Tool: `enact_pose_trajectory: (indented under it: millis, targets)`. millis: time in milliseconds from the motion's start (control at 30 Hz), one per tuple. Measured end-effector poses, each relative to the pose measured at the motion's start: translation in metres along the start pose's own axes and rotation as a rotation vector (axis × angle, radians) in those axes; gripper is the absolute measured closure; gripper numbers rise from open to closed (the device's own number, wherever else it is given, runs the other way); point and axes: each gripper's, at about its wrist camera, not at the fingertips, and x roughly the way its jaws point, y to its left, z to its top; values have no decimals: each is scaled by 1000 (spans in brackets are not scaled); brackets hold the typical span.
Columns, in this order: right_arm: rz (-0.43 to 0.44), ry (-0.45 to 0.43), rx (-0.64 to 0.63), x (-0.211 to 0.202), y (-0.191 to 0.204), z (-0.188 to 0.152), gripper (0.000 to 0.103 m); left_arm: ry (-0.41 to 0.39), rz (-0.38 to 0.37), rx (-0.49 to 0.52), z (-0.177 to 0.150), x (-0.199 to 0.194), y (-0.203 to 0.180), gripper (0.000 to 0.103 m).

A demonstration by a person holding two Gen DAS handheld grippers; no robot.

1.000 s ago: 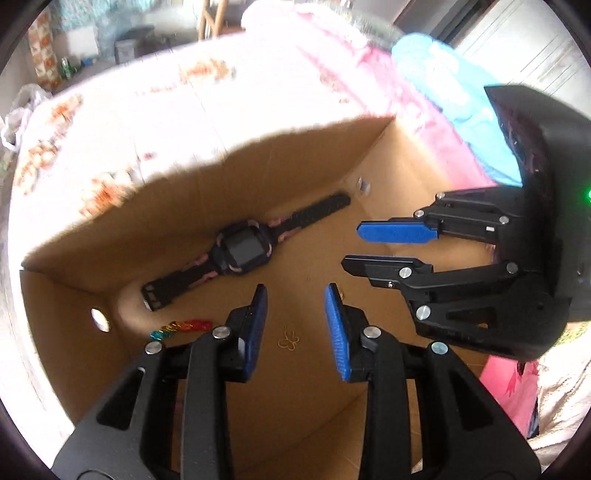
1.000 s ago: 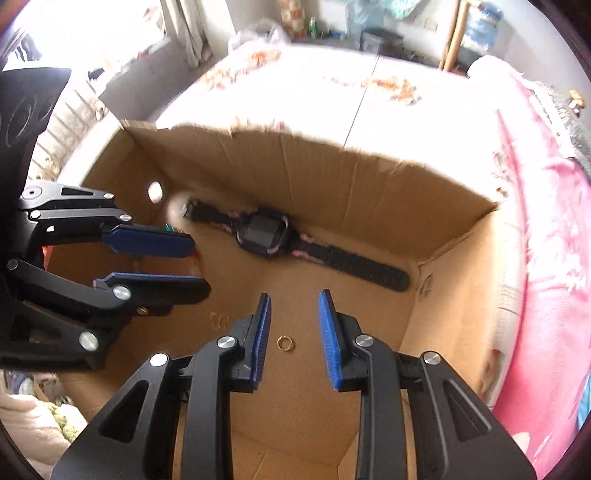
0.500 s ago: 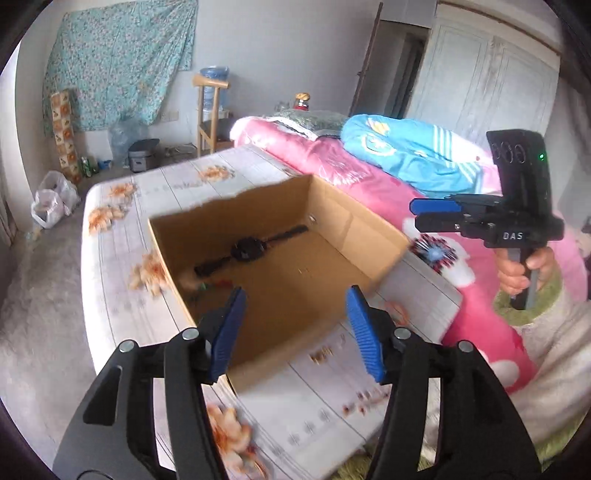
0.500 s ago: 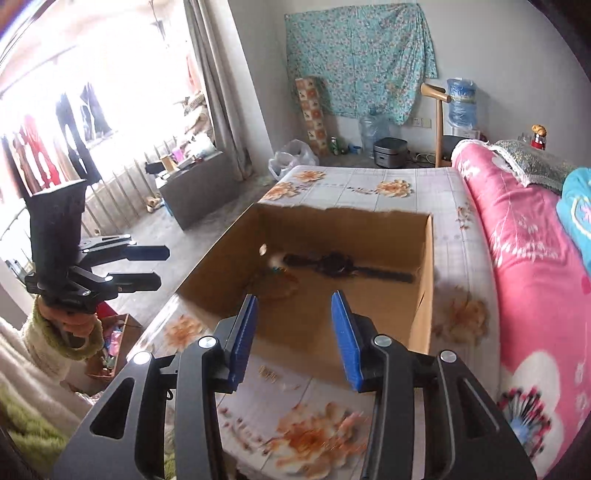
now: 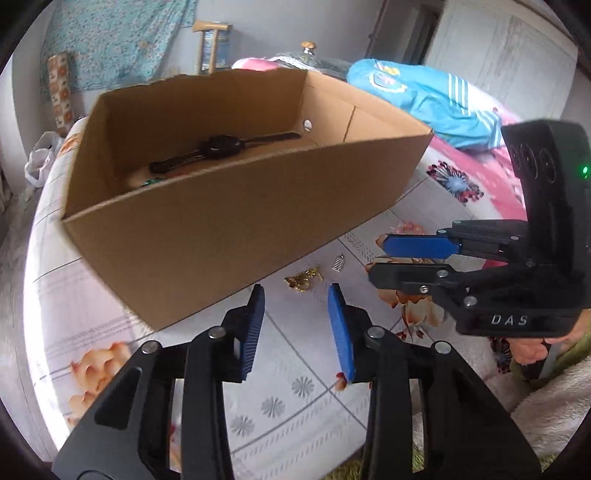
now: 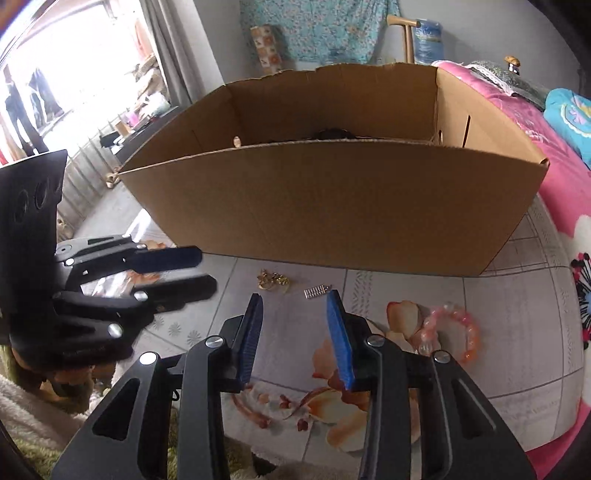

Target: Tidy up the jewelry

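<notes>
Having left the box [image 5: 229, 229], both grippers' fingers [image 5: 255, 328] narrowing, apart, empty.

I count one cardboard box [image 5: 236, 236], one watch [image 5: 221, 146], one gold trinket [image 6: 273, 279], one silver clasp [image 6: 317, 290], one pink bracelet [image 6: 456, 330], my two tools.

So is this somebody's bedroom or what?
Probably a bedroom: a pink flowered blanket on what looks like a bed, a white wardrobe, and a flowery cloth on the wall.
</notes>
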Motion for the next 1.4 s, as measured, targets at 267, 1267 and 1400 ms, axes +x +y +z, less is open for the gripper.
enact_pose_trajectory:
  millis: [267,1267,1400]
  targets:
    - [13,11,46,13,-6,-1,68,-2,84,59,2,29,-11,81]
    - [18,3,73,12,-24,-10,68,-3,74,90,-11,41,-10,103]
    - [19,8,81,12,-25,-11,68,15,82,105,-17,35,-10,103]
